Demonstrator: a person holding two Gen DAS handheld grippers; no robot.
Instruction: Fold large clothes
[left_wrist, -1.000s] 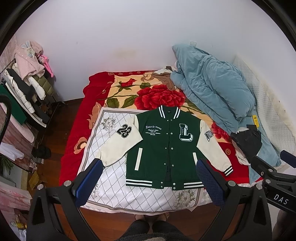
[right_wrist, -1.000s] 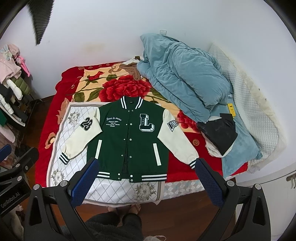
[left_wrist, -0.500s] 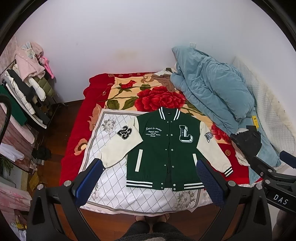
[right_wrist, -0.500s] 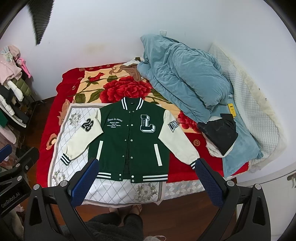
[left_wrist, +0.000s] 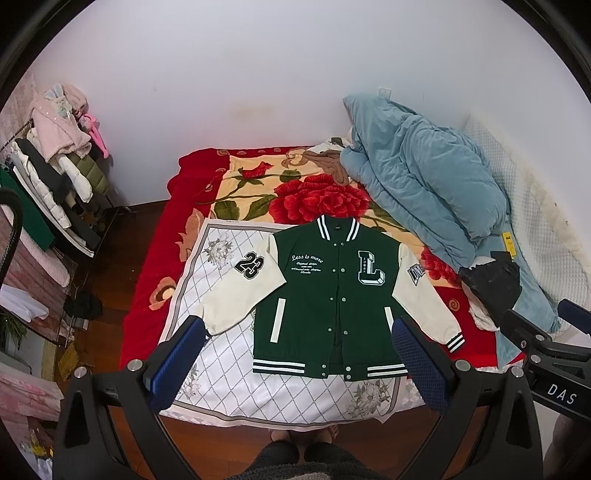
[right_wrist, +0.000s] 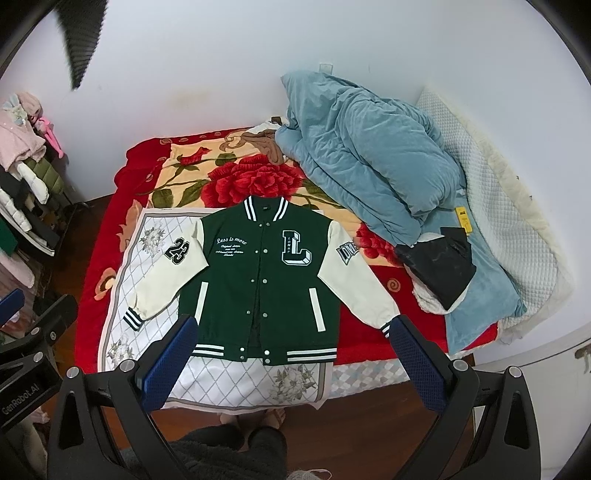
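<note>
- Over the last second both views have crept a little closer to the bed (left_wrist: 147, 295); the varsity jacket (left_wrist: 328, 295) sits slightly lower and larger in frame, otherwise nothing on the bed has shifted
- That reads as the approach only: no fold has begun, and the jacket lies face up, snapped shut, sleeves spread out to each side, on the white patterned sheet (left_wrist: 221, 354) at the near edge of the bed
- Left gripper (left_wrist: 295, 350): fingers wide apart, holding nothing, hanging in the air well above the jacket
- Right gripper (right_wrist: 295, 350): fingers equally wide apart, empty, touching no cloth
- Blue quilt (right_wrist: 369, 155) is heaped to the right, clear of the jacket
</note>
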